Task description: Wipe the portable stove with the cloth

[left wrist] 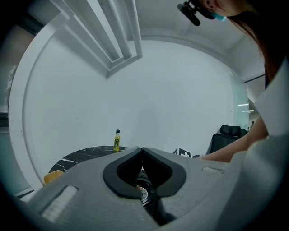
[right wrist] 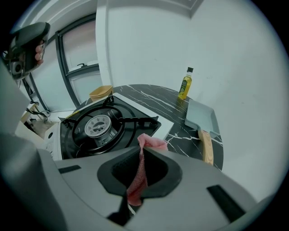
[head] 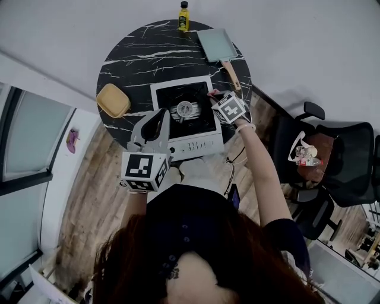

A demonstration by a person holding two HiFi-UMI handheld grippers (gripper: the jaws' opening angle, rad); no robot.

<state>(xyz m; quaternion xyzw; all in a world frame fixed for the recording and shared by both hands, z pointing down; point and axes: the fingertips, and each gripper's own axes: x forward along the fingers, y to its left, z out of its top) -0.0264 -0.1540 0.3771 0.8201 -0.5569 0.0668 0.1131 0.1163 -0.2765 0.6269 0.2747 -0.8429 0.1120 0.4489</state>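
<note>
The portable stove [head: 185, 116] sat at the near edge of the round black marble counter [head: 142, 59], burner bare. My right hand-held gripper [right wrist: 141, 151] was clamped on the pink cloth [right wrist: 152, 142], a fold poking out above the jaws and the rest hanging between them. It hung over the stove's right edge; I couldn't tell whether the cloth touched the top. My left hand-held gripper [left wrist: 142, 155] hovered over the stove's near left side with its jaws together on nothing.

I'd judge the wiping was only about to start. Next, the cloth had to come down flat onto the black top and sweep around the burner and pan supports — without the clamp slackening.

Further out stood a yellow bottle [head: 184, 16], a square pan [head: 218, 46] with a wooden handle, and a yellow container [head: 113, 100]. The bottle's label was too small to read — as was the print on the stove's front.
</note>
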